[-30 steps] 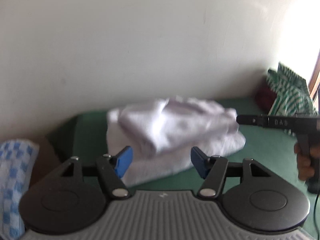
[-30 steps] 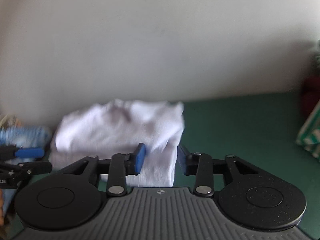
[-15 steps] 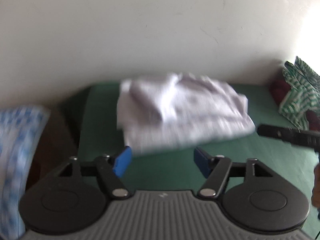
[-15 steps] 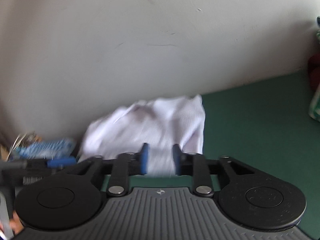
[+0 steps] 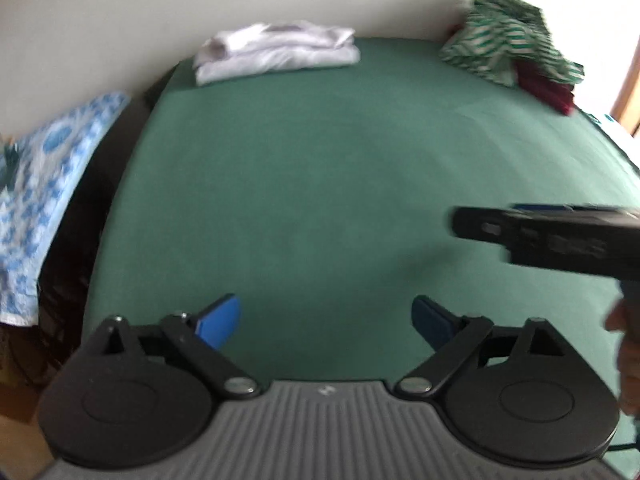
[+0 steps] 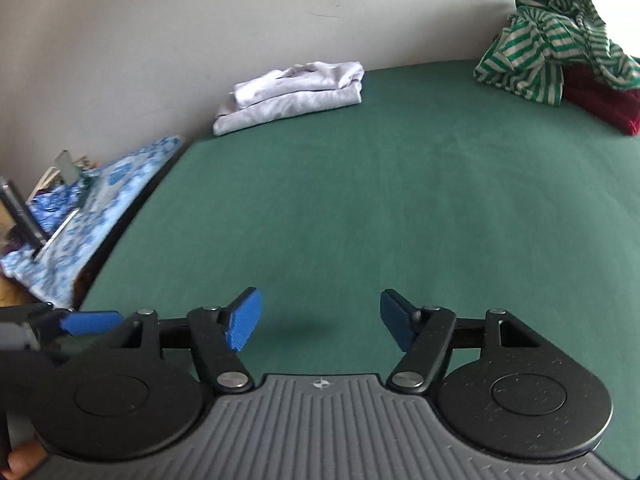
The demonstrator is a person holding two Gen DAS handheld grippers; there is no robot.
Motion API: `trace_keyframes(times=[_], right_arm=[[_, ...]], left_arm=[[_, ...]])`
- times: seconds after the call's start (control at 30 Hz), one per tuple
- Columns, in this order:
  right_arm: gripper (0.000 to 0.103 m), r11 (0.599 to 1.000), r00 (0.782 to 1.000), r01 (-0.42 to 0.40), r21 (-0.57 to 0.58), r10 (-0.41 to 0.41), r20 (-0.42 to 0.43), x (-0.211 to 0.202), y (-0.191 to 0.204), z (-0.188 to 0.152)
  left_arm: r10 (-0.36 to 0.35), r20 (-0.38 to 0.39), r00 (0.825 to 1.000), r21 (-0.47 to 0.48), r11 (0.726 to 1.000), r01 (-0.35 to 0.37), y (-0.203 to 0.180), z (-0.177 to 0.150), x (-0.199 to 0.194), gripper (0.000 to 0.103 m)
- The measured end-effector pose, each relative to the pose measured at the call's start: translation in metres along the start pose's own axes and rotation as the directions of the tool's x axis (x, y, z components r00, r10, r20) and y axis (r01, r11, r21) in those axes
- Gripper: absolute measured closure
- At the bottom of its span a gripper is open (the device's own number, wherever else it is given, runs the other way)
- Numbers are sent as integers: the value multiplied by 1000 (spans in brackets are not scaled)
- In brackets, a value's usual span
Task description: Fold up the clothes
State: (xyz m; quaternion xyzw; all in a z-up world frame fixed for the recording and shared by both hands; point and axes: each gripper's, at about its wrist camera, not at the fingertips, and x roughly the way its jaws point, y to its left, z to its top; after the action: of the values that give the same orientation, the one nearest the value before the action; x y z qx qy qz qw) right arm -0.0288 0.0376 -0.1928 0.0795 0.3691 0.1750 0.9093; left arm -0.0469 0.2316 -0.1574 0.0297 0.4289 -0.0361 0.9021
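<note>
A folded white garment (image 5: 276, 51) (image 6: 292, 94) lies at the far left of the green bed sheet (image 5: 320, 184) (image 6: 380, 200), against the wall. A crumpled green-and-white striped garment (image 5: 508, 40) (image 6: 556, 52) sits on a dark red one (image 5: 548, 88) (image 6: 600, 100) at the far right. My left gripper (image 5: 326, 322) hangs over bare sheet, far back from the white pile, its jaws opening wide with nothing between them. My right gripper (image 6: 320, 320) is likewise over bare sheet, jaws opening and empty. The right gripper's black body (image 5: 560, 240) shows at the left wrist view's right edge.
A blue-and-white patterned cloth (image 5: 44, 184) (image 6: 92, 208) covers a low surface left of the bed, with a phone-like object (image 6: 24, 212) on a stand on it. A pale wall runs behind the bed. A person's hand (image 5: 628, 360) grips the right tool.
Both grippers have pulled far back from the folded white garment, which now lies small at the far edge. Both sets of jaws have spread wider. The striped pile has come into fuller view.
</note>
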Motion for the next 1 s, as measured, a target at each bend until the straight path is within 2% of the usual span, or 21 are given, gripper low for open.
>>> trace_keyframes(times=[0.1, 0.17, 0.2, 0.23, 0.3, 0.43, 0.57, 0.73, 0.87, 1.0], right_arm=[[33, 1000, 1000, -4, 10, 4, 16, -11, -7, 3], [30, 999, 999, 37, 34, -38, 14, -23, -16, 4], [26, 997, 997, 73, 40, -72, -8, -31, -22, 4], [18, 994, 995, 98, 51, -96, -29, -39, -30, 5], [18, 990, 992, 118, 84, -114, -51, -58, -52, 5], [18, 989, 993, 118, 92, -115, -35, -97, -99, -2], [18, 986, 988, 155, 63, -154, -10, -124, -130, -16], [19, 975, 979, 202, 98, -201, -17, -145, -158, -25], [19, 965, 973, 226, 135, -229, 5, -160, -171, -32], [19, 956, 967, 247, 157, -253, 18, -166, -167, -38]], left_arm=[[69, 20, 997, 22, 997, -69, -25, 10, -10, 3], [118, 4, 993, -7, 993, -118, -40, 17, -13, 3], [136, -9, 991, -15, 991, -136, -50, 21, -14, 1], [149, -25, 989, -14, 989, -149, -62, 24, -14, 1], [183, -52, 982, -9, 983, -184, -86, 28, -13, 1], [236, -8, 972, 13, 972, -236, -137, 24, -24, 1], [238, -12, 971, 21, 971, -238, -174, 14, -29, 1], [235, -14, 972, 51, 971, -234, -203, 12, -35, 1], [187, -12, 982, 66, 980, -185, -214, 13, -38, 1], [159, -29, 987, 58, 986, -158, -208, 17, -40, 1]])
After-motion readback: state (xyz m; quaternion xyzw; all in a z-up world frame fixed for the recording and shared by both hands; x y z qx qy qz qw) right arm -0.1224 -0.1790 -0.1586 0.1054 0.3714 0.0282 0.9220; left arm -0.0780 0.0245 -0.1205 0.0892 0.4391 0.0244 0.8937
